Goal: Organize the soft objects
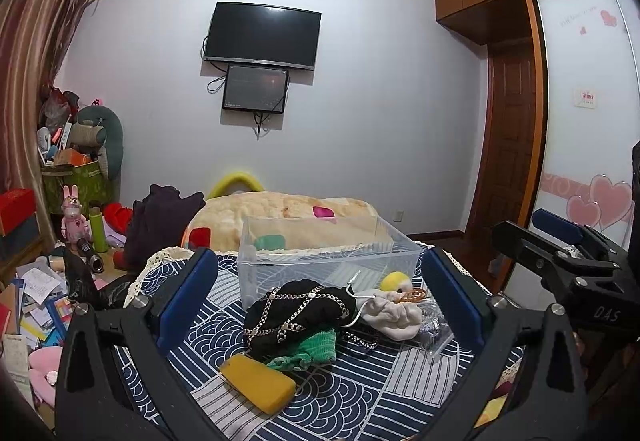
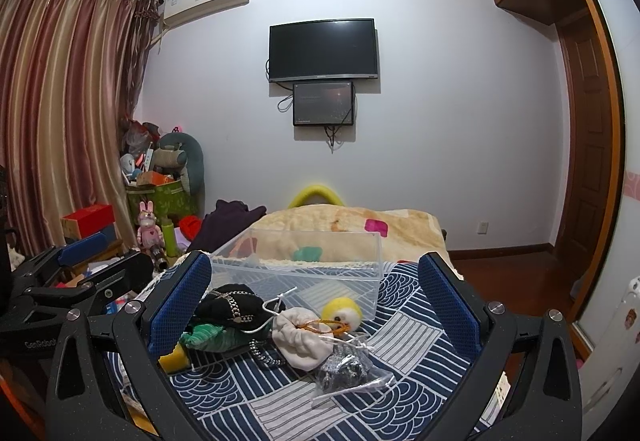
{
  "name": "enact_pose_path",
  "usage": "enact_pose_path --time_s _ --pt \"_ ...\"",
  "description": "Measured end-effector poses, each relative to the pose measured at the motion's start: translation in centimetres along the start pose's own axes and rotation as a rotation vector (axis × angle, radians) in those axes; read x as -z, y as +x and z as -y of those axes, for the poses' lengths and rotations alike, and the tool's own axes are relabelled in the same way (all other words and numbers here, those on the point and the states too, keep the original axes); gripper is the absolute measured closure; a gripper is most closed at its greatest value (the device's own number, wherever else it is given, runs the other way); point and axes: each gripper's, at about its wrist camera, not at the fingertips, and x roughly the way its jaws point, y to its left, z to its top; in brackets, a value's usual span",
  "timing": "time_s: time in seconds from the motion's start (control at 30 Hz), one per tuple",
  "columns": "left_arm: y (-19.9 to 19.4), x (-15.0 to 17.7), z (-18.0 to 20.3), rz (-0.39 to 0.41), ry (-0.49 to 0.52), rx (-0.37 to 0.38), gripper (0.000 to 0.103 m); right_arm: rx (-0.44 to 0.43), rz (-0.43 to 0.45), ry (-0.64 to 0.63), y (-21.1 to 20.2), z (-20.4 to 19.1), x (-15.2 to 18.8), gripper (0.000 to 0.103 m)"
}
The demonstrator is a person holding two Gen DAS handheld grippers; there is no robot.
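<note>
Left wrist view: the left claw (image 1: 320, 305) stands wide apart and grips nothing, its blue pads flanking the pile on the desk (image 1: 360, 393), which is covered with a navy wave-patterned cloth. Between the fingers, close in, lies a yellow sponge (image 1: 258, 383), nearest the left finger. Just beyond it a green knit piece (image 1: 312, 351) sits touching a black chain-strung hat (image 1: 296, 311) that rests partly over it. Toward the right finger a cream drawstring pouch (image 1: 394, 315) lies against the hat, with a yellow pom-pom toy (image 1: 394, 281) just behind it. Further ahead, a clear plastic bin (image 1: 320, 253) stands upright. Off to the right, outside the fingers, the right claw (image 1: 560, 241) is seen from the side; I cannot tell its opening from here.

Right wrist view: the right claw (image 2: 316, 301) is also spread wide, holding nothing. Near its left finger are the black chain-strung hat (image 2: 232, 307), the green knit piece (image 2: 208, 337) and a corner of the yellow sponge (image 2: 174, 359). In the middle lies the cream drawstring pouch (image 2: 304, 337), touching the yellow pom-pom toy (image 2: 342, 311). Nearer the camera sits a clear bag of dark glittery bits (image 2: 348, 367). The clear plastic bin (image 2: 296, 261) stands straight ahead.
</note>
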Motion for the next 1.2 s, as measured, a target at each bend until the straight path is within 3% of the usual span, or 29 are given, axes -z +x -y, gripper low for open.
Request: enact_pose_path --time_s 0.53,0.6,0.67,0.77,0.83,1.03,1.2 --pt "0.4 0.4 -0.3 -0.022 -0.005 0.013 0.001 0.000 -0.019 -0.013 0.4 -0.2 0.6 0.000" --pt "0.7 0.8 -0.3 -0.036 -0.001 0.010 0.005 0.003 -0.021 -0.008 0.5 -0.1 0.8 0.000" --pt "1.1 1.3 -0.4 -0.056 0.002 0.002 0.015 0.009 -0.023 -0.008 0.6 0.1 1.0 0.001" --pt "2.0 2.1 -0.8 -0.114 0.006 -0.007 0.020 0.015 -0.041 -0.004 1.2 0.5 1.4 0.007" --pt "2.6 3.0 -1.2 -0.148 -0.002 -0.012 0.020 0.011 -0.071 0.002 1.7 0.8 1.8 0.020" --pt "4.3 5.5 -3.0 -0.263 -0.032 -0.038 0.024 0.005 -0.158 0.026 3.5 1.9 3.0 0.033" --pt "5.7 7.2 -3.8 -0.339 -0.043 -0.049 0.024 -0.023 -0.231 0.044 4.6 2.4 4.0 0.035"
